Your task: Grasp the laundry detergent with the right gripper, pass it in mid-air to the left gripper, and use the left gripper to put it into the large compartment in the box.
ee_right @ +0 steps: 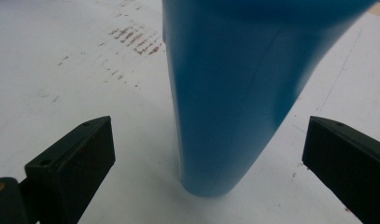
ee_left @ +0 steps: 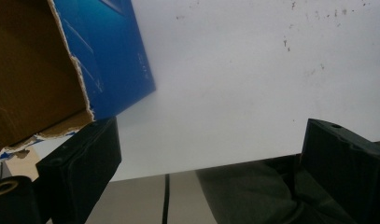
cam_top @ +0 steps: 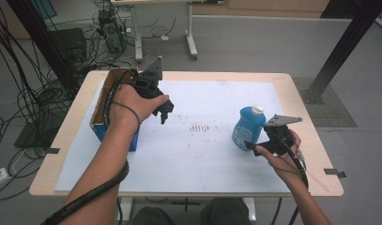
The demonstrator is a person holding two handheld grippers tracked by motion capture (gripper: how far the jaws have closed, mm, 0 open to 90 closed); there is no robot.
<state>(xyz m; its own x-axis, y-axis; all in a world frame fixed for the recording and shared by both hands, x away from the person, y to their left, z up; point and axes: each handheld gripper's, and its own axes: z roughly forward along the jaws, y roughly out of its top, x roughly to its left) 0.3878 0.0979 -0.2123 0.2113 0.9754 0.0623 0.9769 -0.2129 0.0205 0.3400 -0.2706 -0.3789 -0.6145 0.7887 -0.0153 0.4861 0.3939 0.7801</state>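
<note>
Your right gripper (cam_top: pixel 252 146) sits low at the right side of the table (cam_top: pixel 301 101), just in front of the blue bottle (cam_top: pixel 248 127), which stands upright on the white sheet (cam_top: pixel 202 154) with its white cap (cam_top: pixel 258 110) at the top. In the right gripper view the bottle (ee_right: pixel 234 93) rises between the two black jaws, which stand wide apart with a clear gap to the bottle on each side; nothing is clamped. Your left gripper (cam_top: pixel 163 112) is held above the sheet, just beside the open cardboard box (cam_top: pixel 100 105) at the left edge of the table. In the left gripper view its jaws are also spread wide and hold nothing, and the torn corner of the box (ee_left: pixel 103 56) lies close to one jaw. A patch of small dark marks (cam_top: pixel 198 127) lies on the sheet between the two grippers.
</note>
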